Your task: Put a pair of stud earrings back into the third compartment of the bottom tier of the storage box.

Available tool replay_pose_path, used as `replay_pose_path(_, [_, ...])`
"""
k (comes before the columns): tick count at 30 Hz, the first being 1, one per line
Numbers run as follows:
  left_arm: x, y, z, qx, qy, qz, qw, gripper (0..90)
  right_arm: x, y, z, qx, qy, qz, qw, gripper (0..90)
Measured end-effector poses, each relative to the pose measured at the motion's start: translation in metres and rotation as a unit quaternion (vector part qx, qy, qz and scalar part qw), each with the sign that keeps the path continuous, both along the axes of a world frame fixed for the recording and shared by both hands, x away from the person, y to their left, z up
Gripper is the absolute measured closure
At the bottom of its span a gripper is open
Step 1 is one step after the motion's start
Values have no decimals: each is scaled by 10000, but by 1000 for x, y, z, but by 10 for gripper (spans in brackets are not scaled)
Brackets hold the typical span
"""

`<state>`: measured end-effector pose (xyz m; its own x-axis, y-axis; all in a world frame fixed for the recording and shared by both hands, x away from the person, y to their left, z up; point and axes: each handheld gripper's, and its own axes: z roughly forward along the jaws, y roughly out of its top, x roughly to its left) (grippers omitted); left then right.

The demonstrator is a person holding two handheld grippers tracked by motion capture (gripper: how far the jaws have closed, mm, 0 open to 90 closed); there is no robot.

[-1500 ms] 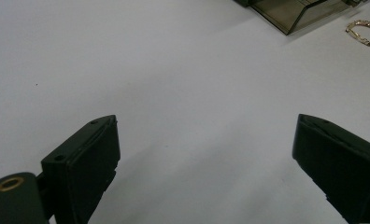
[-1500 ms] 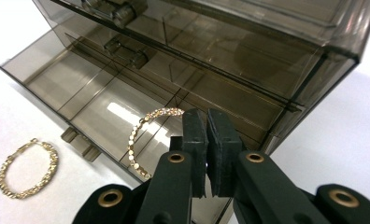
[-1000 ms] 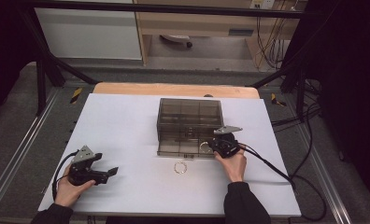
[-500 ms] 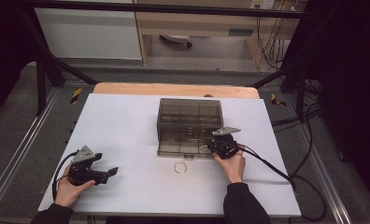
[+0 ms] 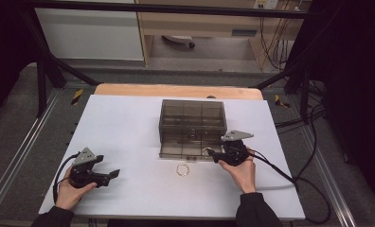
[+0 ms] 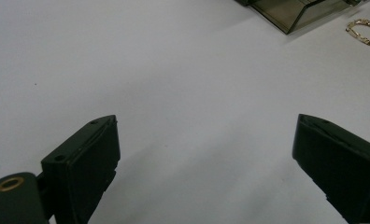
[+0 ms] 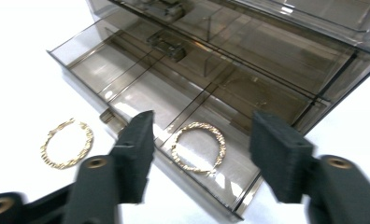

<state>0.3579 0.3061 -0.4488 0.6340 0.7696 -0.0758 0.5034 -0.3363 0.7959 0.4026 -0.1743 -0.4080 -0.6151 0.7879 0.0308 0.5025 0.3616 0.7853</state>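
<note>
A smoky clear drawer box [image 5: 191, 120] stands mid-table with its bottom drawer [image 7: 141, 88] pulled out. One gold bracelet [image 7: 198, 147] lies in the drawer's right-hand compartment. A second gold bracelet [image 7: 67, 143] [image 5: 183, 169] [image 6: 365, 32] lies on the white table just in front of the drawer. My right gripper [image 7: 202, 156] [image 5: 215, 155] hovers open over the drawer's right end, its jaws apart on either side of the bracelet below. My left gripper [image 6: 206, 163] [image 5: 111, 176] rests open on the table at the near left, with nothing between its jaws.
The white table [image 5: 129, 127] has bare surface left of the box and along the front. A wooden strip [image 5: 176, 90] runs along the far edge. Black cables [image 5: 294, 179] trail right from my right gripper. Metal frame rails [image 5: 15, 156] flank the table.
</note>
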Motion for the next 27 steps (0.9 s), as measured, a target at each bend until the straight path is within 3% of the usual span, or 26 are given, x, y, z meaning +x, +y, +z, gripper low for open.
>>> replay_pose_path(1, [0, 0, 0, 0, 0, 0, 10000, 75, 0, 0, 0, 0, 0, 0, 10000, 405])
replay_pose_path(2, [0, 0, 0, 19, 5, -12, 10000, 75, -3, 0, 1, 9, 35, 50, 10000, 335])
replay_pose_path(4, [0, 0, 0, 24, 4, -14, 10000, 75, -5, -1, 1, -1, 52, 93, 9999, 279])
replay_pose_path(11, [0, 0, 0, 19, 3, -14, 10000, 75, -16, 0, 3, 161, 88, 97, 9998, 133])
replay_pose_path(17, [0, 0, 0, 22, 6, -15, 10000, 75, -23, 4, -1, 205, 157, 104, 9996, 59])
replay_pose_path(27, [0, 0, 0, 20, 10, -18, 10000, 75, -30, 15, -13, 234, 257, 223, 9991, 26])
